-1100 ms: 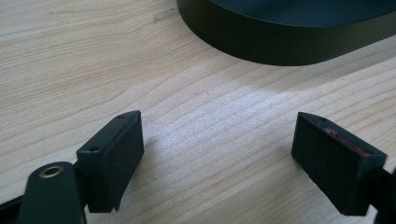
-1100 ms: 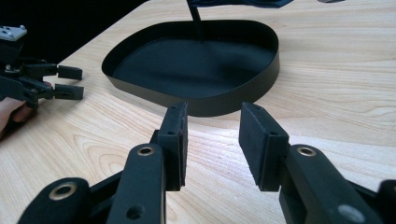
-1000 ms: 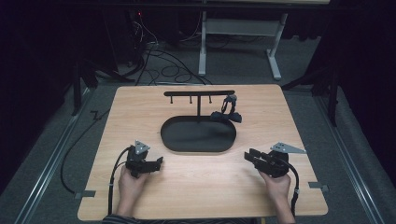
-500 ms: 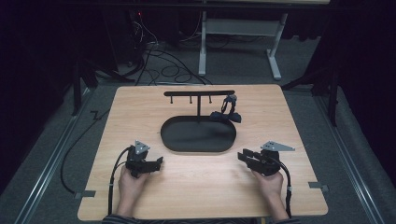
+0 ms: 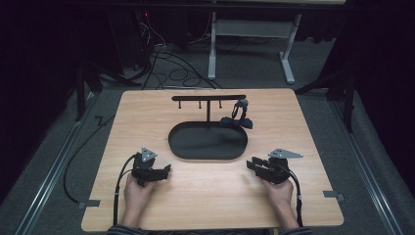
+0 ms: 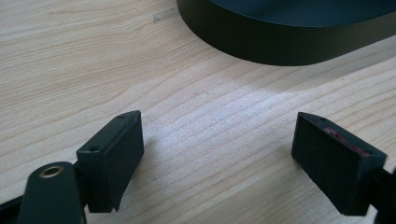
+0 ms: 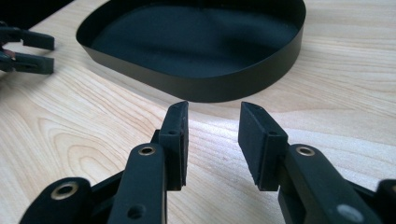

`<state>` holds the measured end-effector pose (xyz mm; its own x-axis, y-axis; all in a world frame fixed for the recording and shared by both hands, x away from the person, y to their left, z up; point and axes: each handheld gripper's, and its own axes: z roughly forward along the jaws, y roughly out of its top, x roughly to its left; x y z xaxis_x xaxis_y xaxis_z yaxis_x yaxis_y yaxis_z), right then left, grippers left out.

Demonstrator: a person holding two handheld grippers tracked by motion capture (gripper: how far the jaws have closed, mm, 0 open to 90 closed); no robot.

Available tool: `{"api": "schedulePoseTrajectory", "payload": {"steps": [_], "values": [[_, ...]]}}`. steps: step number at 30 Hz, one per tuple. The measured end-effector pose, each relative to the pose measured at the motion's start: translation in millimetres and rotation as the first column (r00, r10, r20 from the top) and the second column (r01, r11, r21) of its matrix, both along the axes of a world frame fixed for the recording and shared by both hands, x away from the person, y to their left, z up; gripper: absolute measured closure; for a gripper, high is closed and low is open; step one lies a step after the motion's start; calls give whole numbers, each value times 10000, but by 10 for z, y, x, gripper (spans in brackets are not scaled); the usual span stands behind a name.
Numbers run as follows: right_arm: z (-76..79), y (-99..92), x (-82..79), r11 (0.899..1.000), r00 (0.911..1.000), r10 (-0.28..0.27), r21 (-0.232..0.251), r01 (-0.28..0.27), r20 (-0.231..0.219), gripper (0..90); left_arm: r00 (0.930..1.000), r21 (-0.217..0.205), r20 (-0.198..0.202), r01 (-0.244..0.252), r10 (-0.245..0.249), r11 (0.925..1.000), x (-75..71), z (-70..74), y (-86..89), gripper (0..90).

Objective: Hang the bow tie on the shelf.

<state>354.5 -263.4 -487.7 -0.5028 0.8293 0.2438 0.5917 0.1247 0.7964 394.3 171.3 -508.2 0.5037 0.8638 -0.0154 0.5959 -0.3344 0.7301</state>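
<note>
A light wooden table (image 5: pixel 210 205) carries everything, standing on grey carpet (image 5: pixel 44 171) with black cables (image 5: pixel 166 63) trailing behind it and a white metal frame (image 5: pixel 249 39) at the far side. In the middle of the table sits a black oval tray (image 5: pixel 208 142) with a low upright wall; the part of its floor that shows is bare. From its far edge rises a black T-shaped stand (image 5: pixel 209 100) with small pegs hanging under its crossbar. A small dark object (image 5: pixel 237 117), too blurred to name, leans at the right end of that stand, just beside the tray's far rim.

The left gripper (image 5: pixel 164 171) lies low over the wood near the tray's left front corner, held by the left hand (image 5: pixel 137 193). In the left gripper view its jaws stand wide apart with only bare wood between them, and the tray wall (image 6: pixel 280 44) lies just ahead. The right gripper (image 5: pixel 252 165) sits near the tray's right front corner in the right hand (image 5: pixel 280 193). Its jaws stand partly apart, nothing between the pads (image 7: pixel 180 140), and they point toward the tray wall (image 7: pixel 205 88), close but not touching.
</note>
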Motion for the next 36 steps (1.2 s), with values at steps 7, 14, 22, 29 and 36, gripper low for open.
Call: {"api": "schedulePoseTrajectory", "payload": {"steps": [7,14,22,29,36], "values": [[-53,52,19,9986,10000,-67,-527,63,-68,648,10000,-11,4,5,-5,10000,0,-1,0,172],[-87,81,43,9968,9999,-101,-800,97,-48,649,10000,-12,5,3,-3,10000,0,-1,0,172],[-114,105,65,9931,9998,-202,-1152,198,-17,650,10000,-10,6,4,-4,10000,0,-1,0,172],[-122,132,70,9884,9996,-271,-1496,277,60,651,10000,0,-12,6,-6,10000,0,1,1,172],[-133,172,71,9804,9995,-281,-1946,299,122,645,10000,1,-10,5,-5,10000,0,1,0,172]]}}
